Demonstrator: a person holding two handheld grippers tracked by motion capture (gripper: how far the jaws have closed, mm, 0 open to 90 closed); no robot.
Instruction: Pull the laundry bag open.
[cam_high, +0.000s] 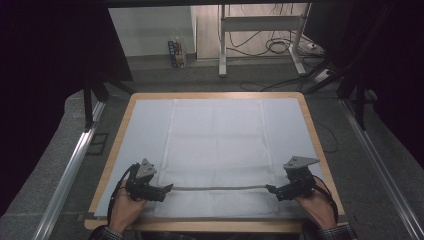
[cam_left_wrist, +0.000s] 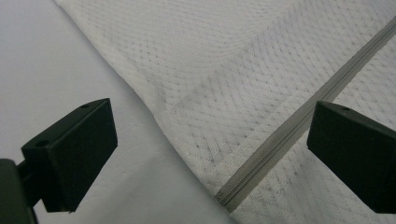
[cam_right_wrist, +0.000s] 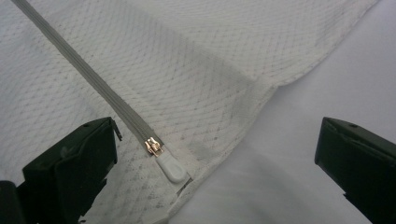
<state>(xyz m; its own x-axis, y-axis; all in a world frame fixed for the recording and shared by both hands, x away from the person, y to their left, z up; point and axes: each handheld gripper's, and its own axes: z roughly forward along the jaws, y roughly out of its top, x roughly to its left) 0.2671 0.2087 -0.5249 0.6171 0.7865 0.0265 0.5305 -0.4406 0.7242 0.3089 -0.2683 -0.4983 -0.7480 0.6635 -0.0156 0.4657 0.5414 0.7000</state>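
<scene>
A white mesh bag (cam_high: 216, 145) lies flat on the table, its grey zipper (cam_high: 220, 188) running across near the front edge. My left gripper (cam_high: 167, 189) sits at the zipper's left end, jaws wide open; in the left gripper view the mesh bag (cam_left_wrist: 243, 84) and the zipper's end (cam_left_wrist: 285, 135) lie between the jaws. My right gripper (cam_high: 271, 189) is at the zipper's right end, also open. In the right gripper view the zipper (cam_right_wrist: 88, 74) ends in a metal slider (cam_right_wrist: 153, 146) with a white pull tab (cam_right_wrist: 172, 168), close to the left jaw and untouched.
The table is covered by a pale sheet (cam_high: 140, 130) with a wooden rim (cam_high: 120, 125) around it. Beyond the far edge are a metal stand (cam_high: 260, 35), floor cables (cam_high: 280, 47) and a small carton (cam_high: 176, 52). Metal rails (cam_high: 70, 170) run along both sides.
</scene>
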